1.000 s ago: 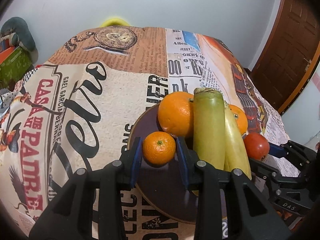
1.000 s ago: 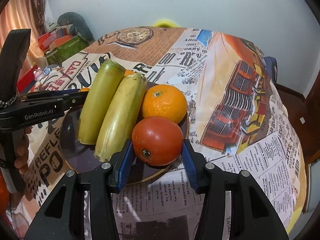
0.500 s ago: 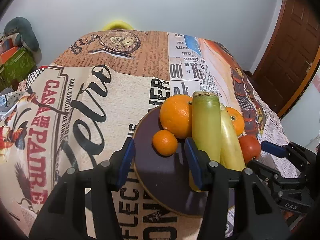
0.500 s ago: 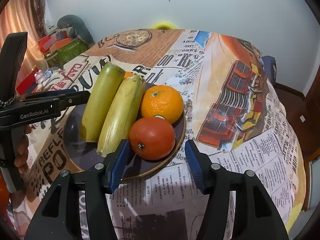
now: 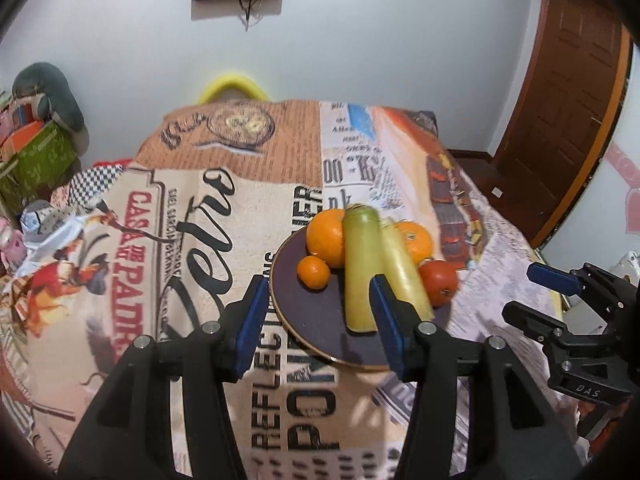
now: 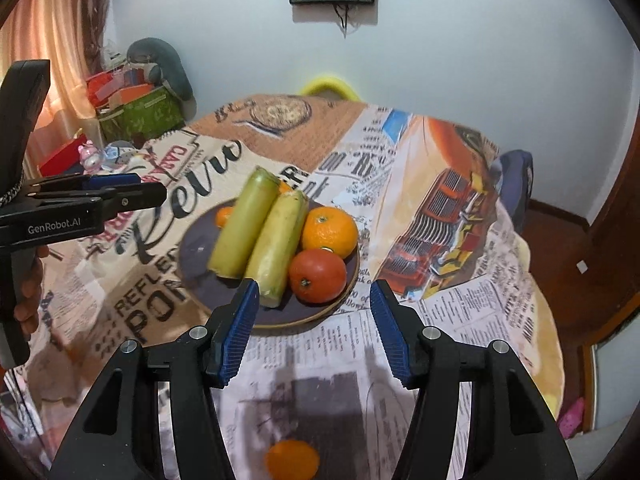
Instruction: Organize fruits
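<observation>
A dark round plate (image 5: 316, 320) (image 6: 200, 256) on the printed tablecloth holds two green-yellow bananas (image 5: 360, 264) (image 6: 256, 232), a large orange (image 5: 326, 236), a second orange (image 6: 329, 231), a small mandarin (image 5: 314, 272) and a red tomato (image 5: 439, 283) (image 6: 317, 275). My left gripper (image 5: 320, 320) is open and empty, raised near the plate's front-left edge. My right gripper (image 6: 312, 328) is open and empty, just short of the tomato. Another orange (image 6: 293, 460) lies on the cloth below the right gripper.
The right gripper also shows in the left wrist view (image 5: 568, 312), and the left gripper shows in the right wrist view (image 6: 80, 208). Boxes and clutter (image 6: 136, 108) stand at the far left. A yellow chair back (image 5: 232, 88) is behind the table. A wooden door (image 5: 568, 100) is at the right.
Both grippers opened and pulled back and up from the plate. The left let go of the small mandarin, the right let go of the tomato; both fruits stay on the plate.
</observation>
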Demonstrator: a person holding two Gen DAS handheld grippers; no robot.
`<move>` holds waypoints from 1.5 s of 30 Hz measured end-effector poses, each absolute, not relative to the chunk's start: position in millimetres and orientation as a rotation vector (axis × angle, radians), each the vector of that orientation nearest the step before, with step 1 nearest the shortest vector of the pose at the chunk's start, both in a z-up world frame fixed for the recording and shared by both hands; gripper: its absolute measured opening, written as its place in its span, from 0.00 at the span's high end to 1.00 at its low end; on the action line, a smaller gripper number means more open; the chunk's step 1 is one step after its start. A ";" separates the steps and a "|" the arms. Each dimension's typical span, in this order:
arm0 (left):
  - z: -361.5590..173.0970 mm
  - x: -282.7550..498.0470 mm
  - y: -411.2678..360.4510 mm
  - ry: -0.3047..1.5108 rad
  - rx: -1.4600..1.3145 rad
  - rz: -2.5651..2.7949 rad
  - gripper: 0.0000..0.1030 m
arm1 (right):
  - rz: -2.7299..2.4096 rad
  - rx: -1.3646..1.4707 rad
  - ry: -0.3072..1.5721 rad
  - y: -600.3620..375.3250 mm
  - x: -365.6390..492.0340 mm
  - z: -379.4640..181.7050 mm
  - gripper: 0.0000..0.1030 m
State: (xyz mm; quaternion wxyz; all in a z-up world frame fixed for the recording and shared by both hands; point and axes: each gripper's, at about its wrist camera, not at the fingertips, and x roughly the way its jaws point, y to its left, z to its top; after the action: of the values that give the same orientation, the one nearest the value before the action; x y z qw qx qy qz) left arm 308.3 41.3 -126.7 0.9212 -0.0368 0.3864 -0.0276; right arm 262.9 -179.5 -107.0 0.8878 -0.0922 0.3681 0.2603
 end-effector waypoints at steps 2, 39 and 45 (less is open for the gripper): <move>-117.9 294.9 37.5 0.781 -0.063 -0.064 0.49 | 0.546 -0.192 0.756 -181.0 250.7 -100.6 0.46; -152.2 183.9 33.9 0.877 -0.084 -0.107 0.36 | 0.704 -0.216 1.132 -184.9 151.6 -184.2 0.58; -159.0 189.1 43.7 0.888 -0.098 -0.092 0.36 | 0.702 -0.202 1.097 -174.1 165.3 -175.0 0.59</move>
State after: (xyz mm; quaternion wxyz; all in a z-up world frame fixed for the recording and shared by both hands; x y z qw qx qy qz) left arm 189.1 43.7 -159.0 0.9009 -0.0473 0.4291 -0.0445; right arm 165.3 -174.1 -175.0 0.7907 -0.0940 0.5094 0.3263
